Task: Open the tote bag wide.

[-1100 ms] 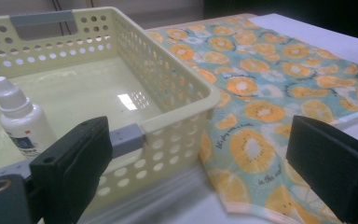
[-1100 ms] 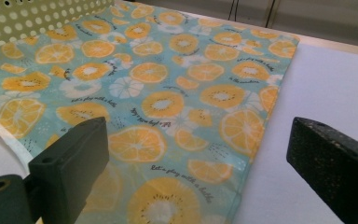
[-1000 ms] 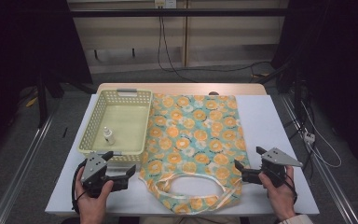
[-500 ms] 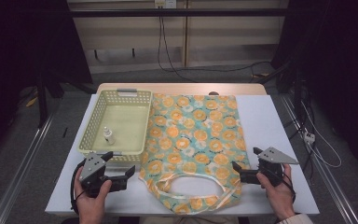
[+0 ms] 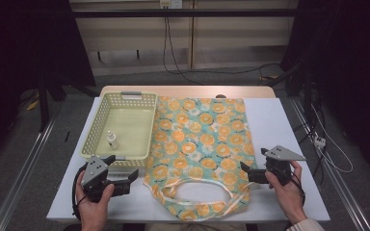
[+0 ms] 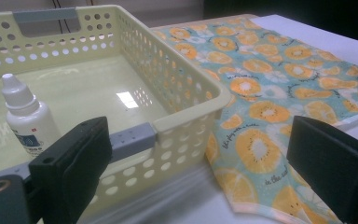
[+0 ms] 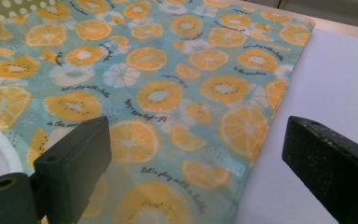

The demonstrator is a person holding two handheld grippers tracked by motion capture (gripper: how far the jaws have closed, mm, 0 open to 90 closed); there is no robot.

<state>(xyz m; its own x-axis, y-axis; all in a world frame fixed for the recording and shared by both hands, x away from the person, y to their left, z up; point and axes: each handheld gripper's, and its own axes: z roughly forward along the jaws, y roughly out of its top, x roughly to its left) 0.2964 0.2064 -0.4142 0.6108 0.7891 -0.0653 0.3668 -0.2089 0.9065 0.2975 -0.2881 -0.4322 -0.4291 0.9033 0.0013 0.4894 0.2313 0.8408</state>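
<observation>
Little shifted since earlier frames: left gripper (image 5: 134,176) and right gripper (image 5: 244,168) hover, jaws spread, empty, flanking bag (image 5: 200,144) at lower frame. Approach step judged; next, bag edge to be pinched.

On the desk (image 5: 289,125) in front of me, a basket (image 5: 125,98) sits to the left, with a cloth bag (image 5: 197,139) spread flat just beside it on the right, their edges meeting. A small bottle (image 5: 112,140) stands upright inside the basket, towards its near end. My left claw (image 5: 134,175) sits just before the basket's near wall. My right claw (image 5: 244,168) rests at the bag's near right edge.
</observation>
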